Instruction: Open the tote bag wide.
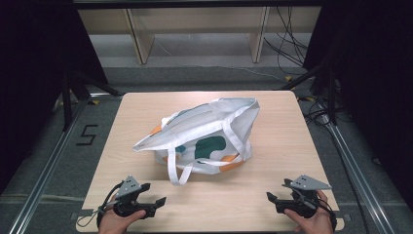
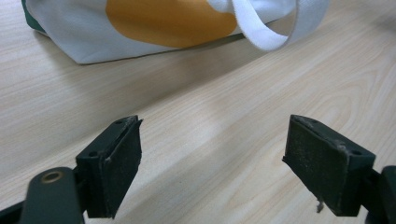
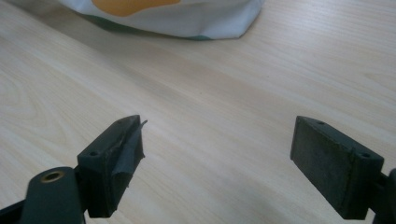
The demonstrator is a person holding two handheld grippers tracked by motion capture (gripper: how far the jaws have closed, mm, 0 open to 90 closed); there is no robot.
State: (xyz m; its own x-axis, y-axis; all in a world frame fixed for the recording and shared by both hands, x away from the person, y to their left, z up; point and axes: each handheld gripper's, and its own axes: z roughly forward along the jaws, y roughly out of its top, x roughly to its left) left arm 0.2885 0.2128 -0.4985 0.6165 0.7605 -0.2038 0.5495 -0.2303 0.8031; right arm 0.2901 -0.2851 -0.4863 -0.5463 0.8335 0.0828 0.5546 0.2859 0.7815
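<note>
One worktop (image 1: 292, 146), light wood grain. One tote bag (image 1: 204, 139), white with green and orange patches, lying on its side at the worktop's centre; two white handles, one looping toward the near edge (image 1: 178, 173). Two grippers at the near edge: left gripper (image 1: 158, 202), right gripper (image 1: 272, 199), each held in one hand. Fingers (image 2: 109, 172) of both set wide apart, holding nothing. Bag lies beyond and between the two, apart from each; the handle loop sits nearer the left gripper.
</note>
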